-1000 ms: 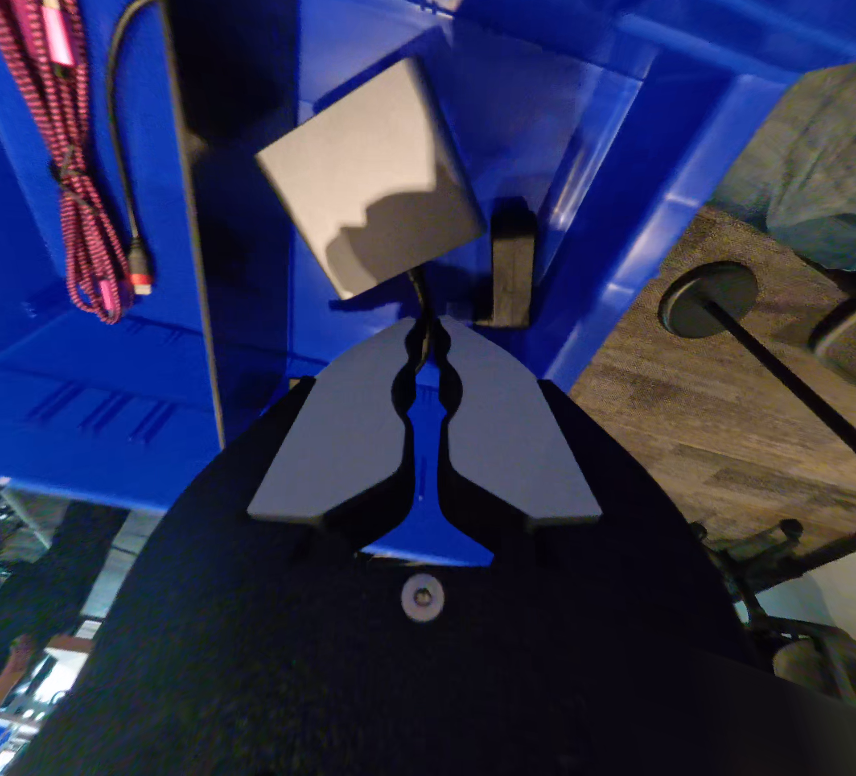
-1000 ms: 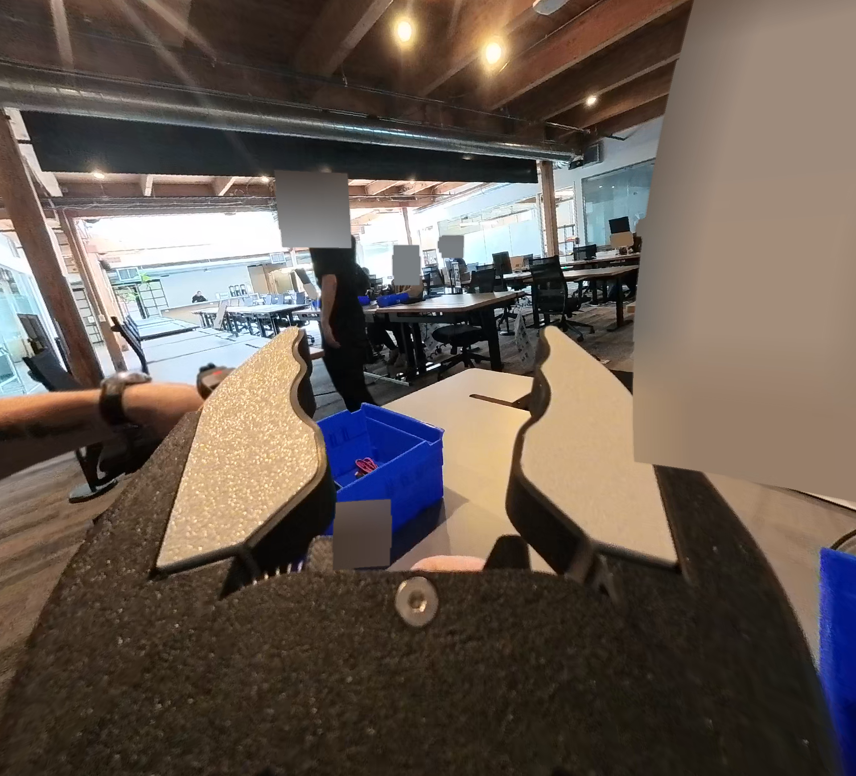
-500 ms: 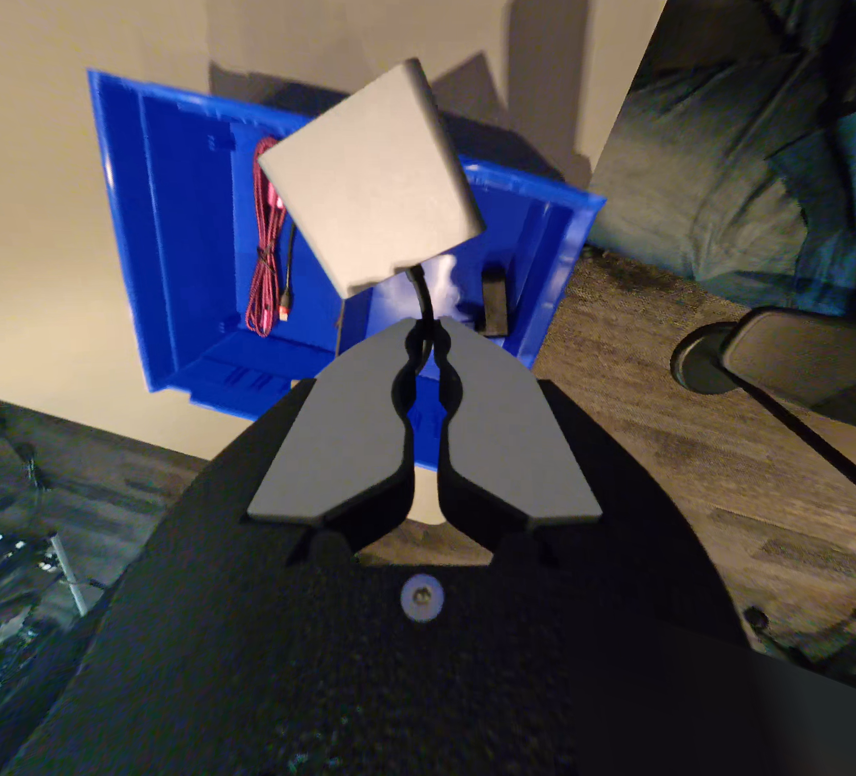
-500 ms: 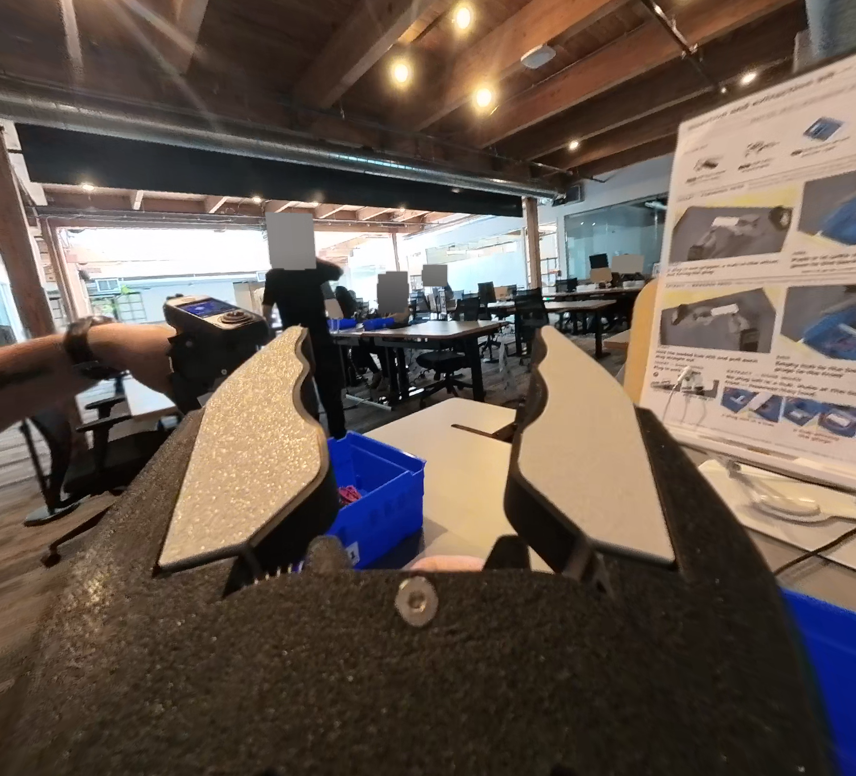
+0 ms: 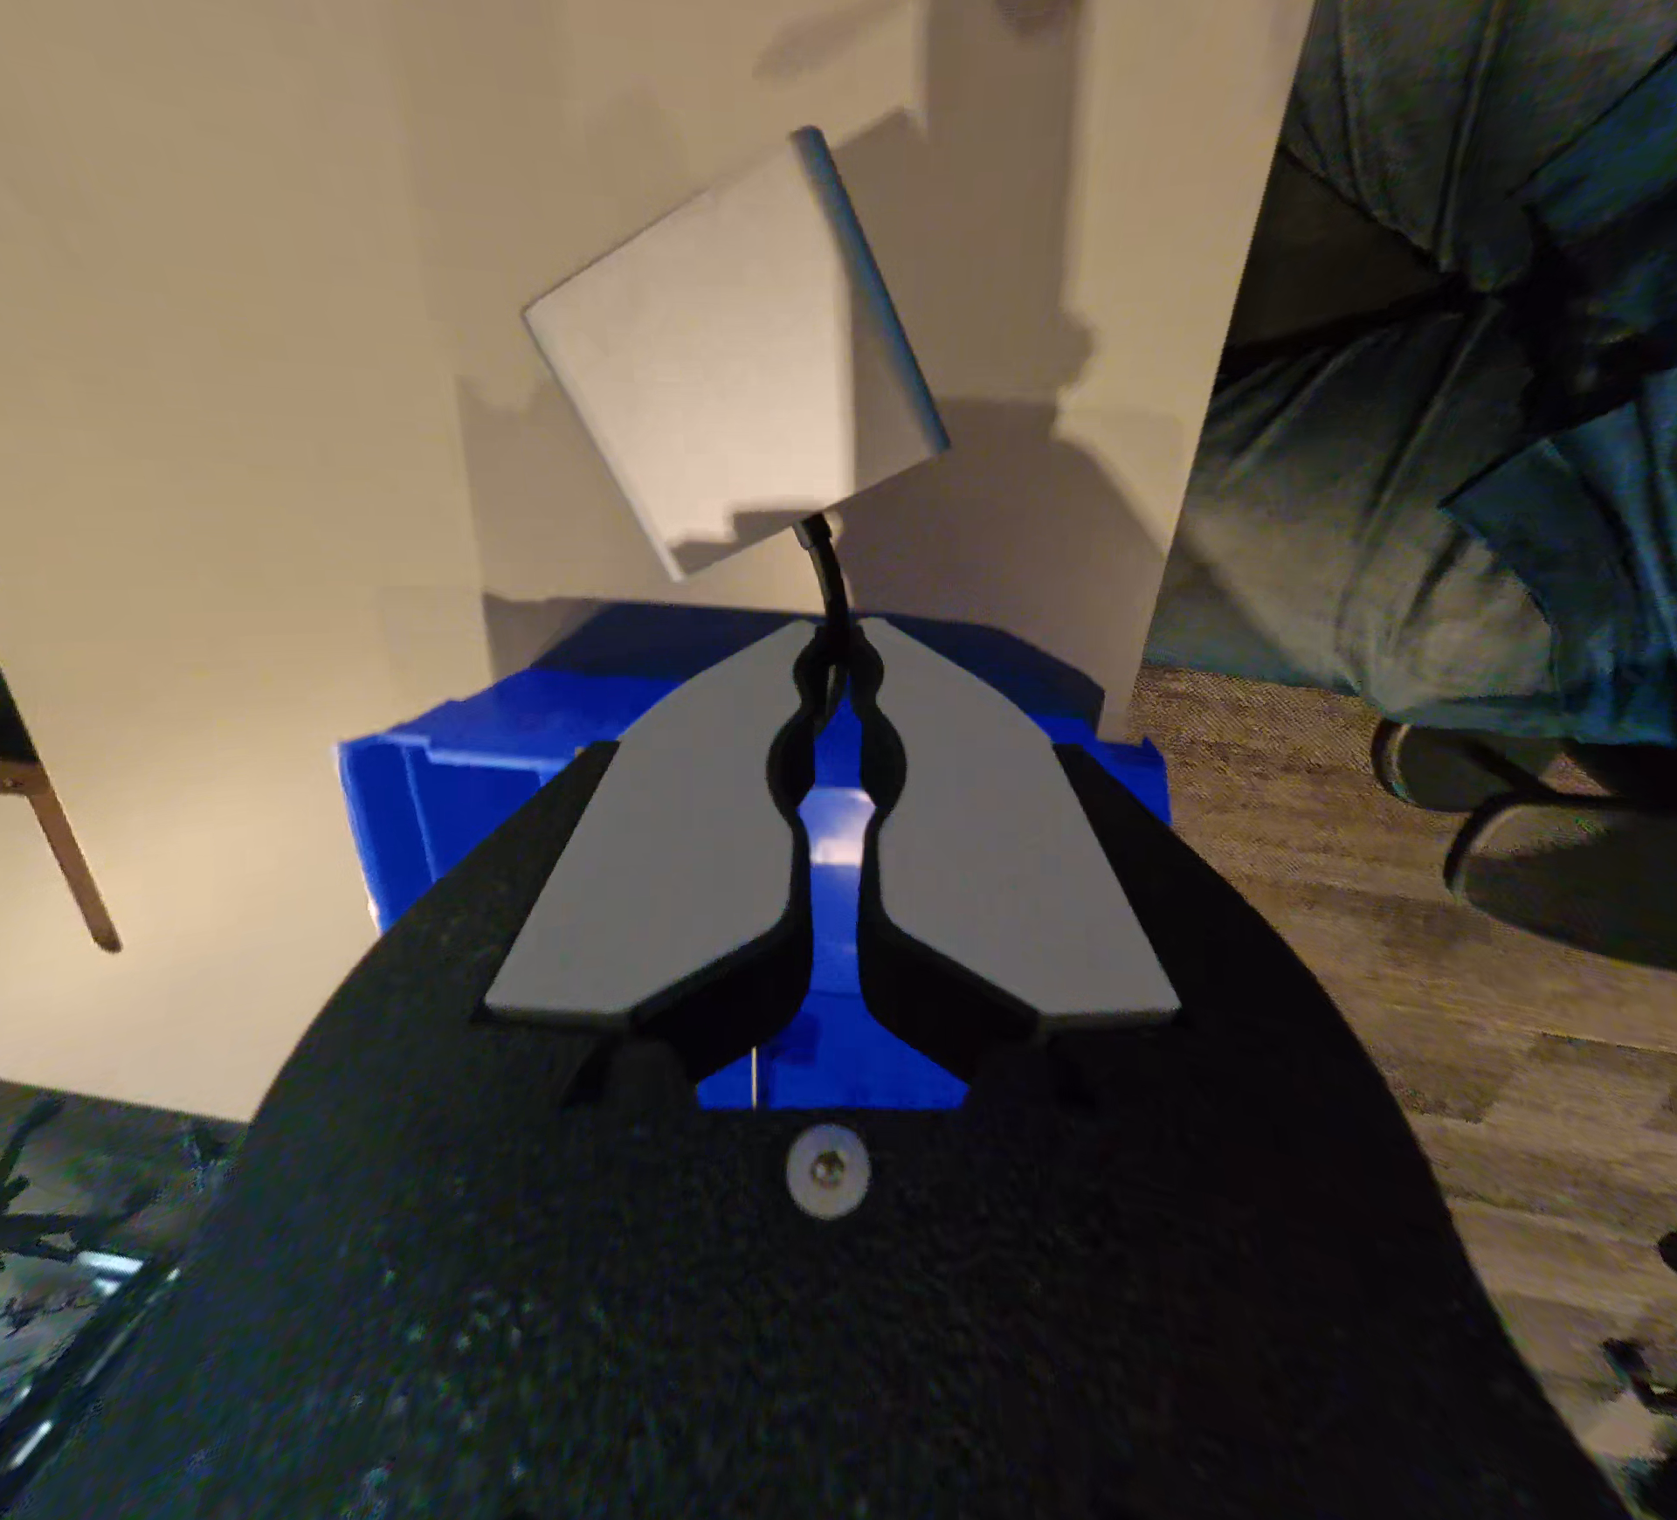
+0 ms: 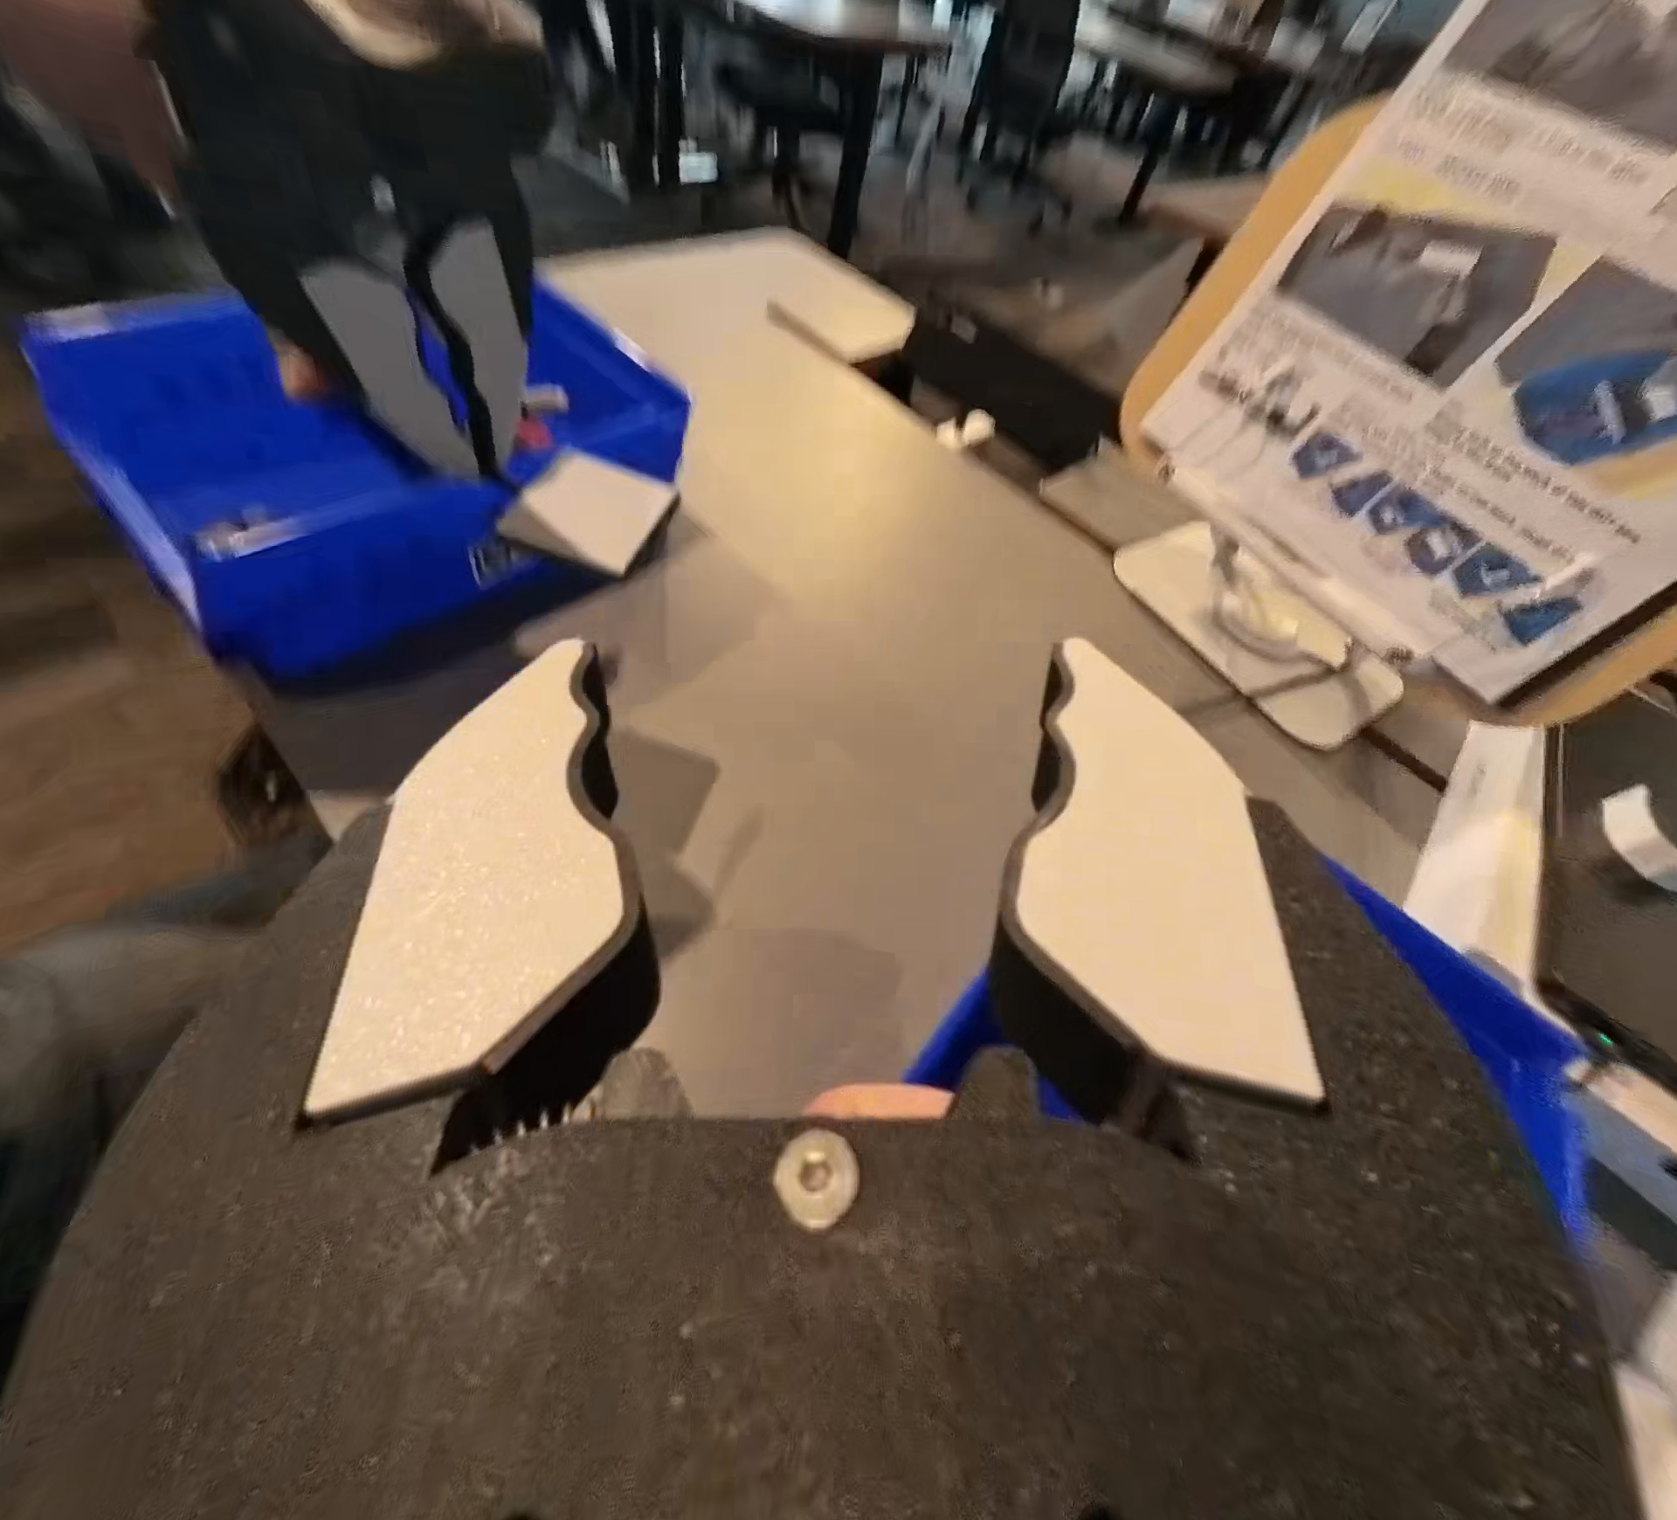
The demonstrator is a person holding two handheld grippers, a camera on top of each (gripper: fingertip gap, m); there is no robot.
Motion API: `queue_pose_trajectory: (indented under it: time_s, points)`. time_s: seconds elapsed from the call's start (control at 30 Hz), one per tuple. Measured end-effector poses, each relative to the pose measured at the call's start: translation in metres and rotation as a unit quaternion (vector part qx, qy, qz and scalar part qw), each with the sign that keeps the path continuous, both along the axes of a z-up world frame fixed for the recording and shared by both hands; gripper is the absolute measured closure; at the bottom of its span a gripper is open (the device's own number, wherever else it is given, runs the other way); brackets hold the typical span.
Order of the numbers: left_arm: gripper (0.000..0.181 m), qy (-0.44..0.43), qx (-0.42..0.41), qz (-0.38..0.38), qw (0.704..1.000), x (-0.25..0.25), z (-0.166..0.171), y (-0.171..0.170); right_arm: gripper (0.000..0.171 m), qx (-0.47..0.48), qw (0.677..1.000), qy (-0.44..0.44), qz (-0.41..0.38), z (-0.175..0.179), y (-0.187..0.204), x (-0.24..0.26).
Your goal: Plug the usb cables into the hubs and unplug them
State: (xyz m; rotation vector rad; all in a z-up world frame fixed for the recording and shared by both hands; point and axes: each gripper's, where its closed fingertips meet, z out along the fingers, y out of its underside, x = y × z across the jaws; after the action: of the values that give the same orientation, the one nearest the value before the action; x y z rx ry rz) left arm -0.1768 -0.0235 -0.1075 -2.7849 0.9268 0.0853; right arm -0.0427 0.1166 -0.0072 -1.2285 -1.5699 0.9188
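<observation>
A flat grey square hub (image 5: 726, 360) hangs from its short black cable (image 5: 830, 596). My left gripper (image 5: 835, 641) is shut on that cable and holds the hub above the pale table (image 5: 272, 206), just past the blue bin (image 5: 472, 796). In the right wrist view the hub (image 6: 590, 514) sits tilted at the blue bin's (image 6: 227, 424) near corner, low over the table (image 6: 862, 569), with the left gripper (image 6: 481, 469) above it. My right gripper (image 6: 821, 678) is open and empty, over the table's middle. Something red (image 6: 535, 437) lies in the bin; the view is blurred.
A printed instruction sheet (image 6: 1452, 297) stands on a white stand (image 6: 1270, 623) at the right. A second blue bin (image 6: 1416, 959) is at my right finger. A person's clothed legs (image 5: 1452, 387) and a chair base (image 5: 1543, 841) are beside the table edge. My hands' fingertips stand some 20 cm from each other.
My left gripper lifted the hub out of the blue bin and carried it over the table beyond the bin. My right gripper tilted down from the room toward the table, still open.
</observation>
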Motion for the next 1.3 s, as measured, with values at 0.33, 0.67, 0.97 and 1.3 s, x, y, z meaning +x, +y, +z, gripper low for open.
queue_pose_trajectory:
  time_s: [0.33,0.67,0.97,1.3]
  points:
    - [0.177,-0.028,-0.009,-0.027,0.999,0.012,-0.044,0.027,0.088,0.046,0.961,-0.270,0.041,-0.092,0.008,0.007]
    - [0.177,-0.032,-0.024,-0.038,0.998,0.006,-0.069,0.032,0.102,-0.015,0.964,-0.245,0.105,-0.108,0.005,-0.006]
    - [0.177,-0.016,-0.037,-0.030,0.999,-0.003,-0.096,0.051,0.104,-0.008,0.972,-0.209,0.110,-0.095,0.010,-0.010]
    - [0.177,0.001,-0.084,-0.034,0.996,-0.004,-0.130,0.041,0.104,-0.005,0.975,-0.192,0.112,-0.087,0.007,-0.010]
